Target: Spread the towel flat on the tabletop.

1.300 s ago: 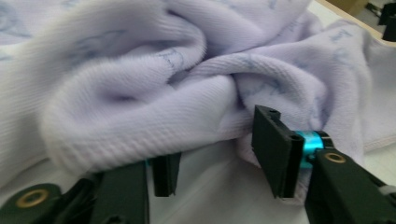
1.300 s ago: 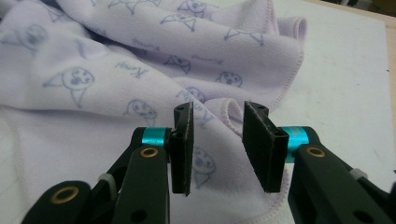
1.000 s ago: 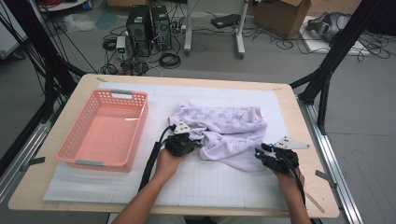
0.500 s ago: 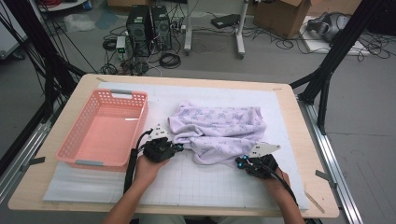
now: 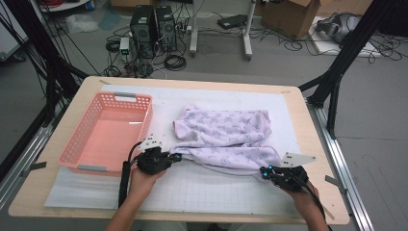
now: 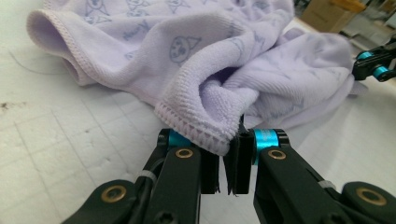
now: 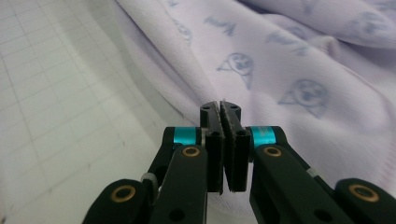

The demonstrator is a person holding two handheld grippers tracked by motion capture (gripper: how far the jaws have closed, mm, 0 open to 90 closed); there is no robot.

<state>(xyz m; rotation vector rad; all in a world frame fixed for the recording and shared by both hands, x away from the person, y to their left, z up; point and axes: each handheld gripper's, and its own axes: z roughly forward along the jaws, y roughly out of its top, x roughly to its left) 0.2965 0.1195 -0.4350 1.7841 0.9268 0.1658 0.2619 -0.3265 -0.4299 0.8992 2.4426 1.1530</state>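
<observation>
Altogether: two tongs, left [image 5: 177,157] and right [image 5: 264,170], pinching one towel [image 5: 226,134].

1. At my ten o'clock a pink basket [image 5: 108,132] sits on the surface [image 5: 298,115].
2. A white gridded mat [image 5: 216,185] covers the surface.
3. Beyond, at twelve o'clock, computer towers [image 5: 154,26] stand on the floor.
4. At one o'clock, a cardboard box [image 5: 293,17].

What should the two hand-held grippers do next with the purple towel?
Probably pull apart to stretch the towel flat. The left hand-held gripper pinches one hemmed corner, the right hand-held gripper is shut on the near edge, and the towel lies bunched between them.
</observation>
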